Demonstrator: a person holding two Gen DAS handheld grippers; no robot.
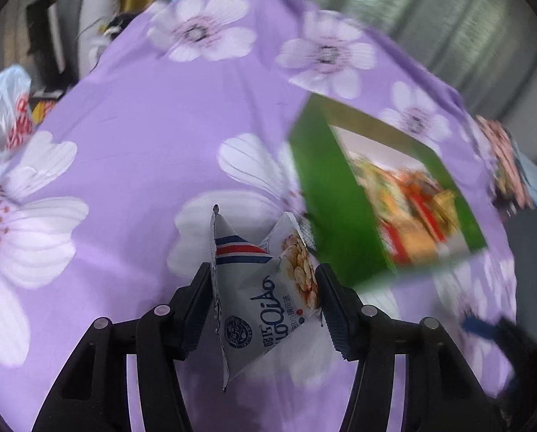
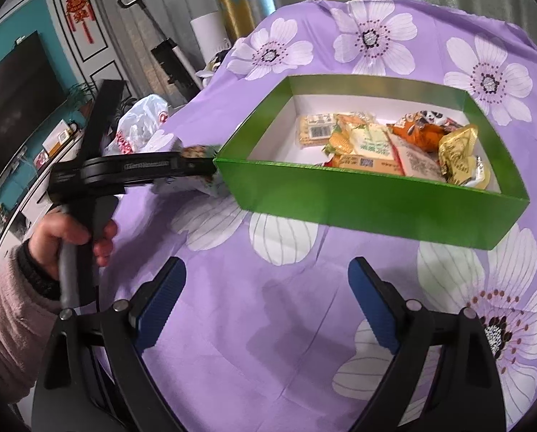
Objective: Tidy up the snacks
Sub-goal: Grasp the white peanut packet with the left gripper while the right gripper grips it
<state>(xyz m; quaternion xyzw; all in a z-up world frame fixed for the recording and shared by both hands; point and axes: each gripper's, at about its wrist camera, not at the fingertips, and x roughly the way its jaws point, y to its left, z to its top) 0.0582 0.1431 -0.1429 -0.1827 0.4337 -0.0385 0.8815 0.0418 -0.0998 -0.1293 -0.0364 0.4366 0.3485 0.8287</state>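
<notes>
A white snack packet (image 1: pixel 257 306) with a red and blue stripe sits crumpled between the pads of my left gripper (image 1: pixel 265 273), which is shut on it just above the purple flowered cloth (image 1: pixel 135 165). The green box (image 1: pixel 326 208) lies close to its right. In the right wrist view the left gripper (image 2: pixel 200 165) holds the packet (image 2: pixel 211 183) against the green box's (image 2: pixel 358 194) left corner. Several snack packets (image 2: pixel 394 140) lie inside the box. My right gripper (image 2: pixel 268 270) hovers open over the cloth in front of the box, with nothing between its fingers.
A white plastic bag (image 2: pixel 142 126) lies at the table's far left edge. Another snack packet (image 1: pixel 506 165) lies near the right edge beyond the box. A person's hand (image 2: pixel 70 237) grips the left tool's handle. A television (image 2: pixel 16 100) stands at the left.
</notes>
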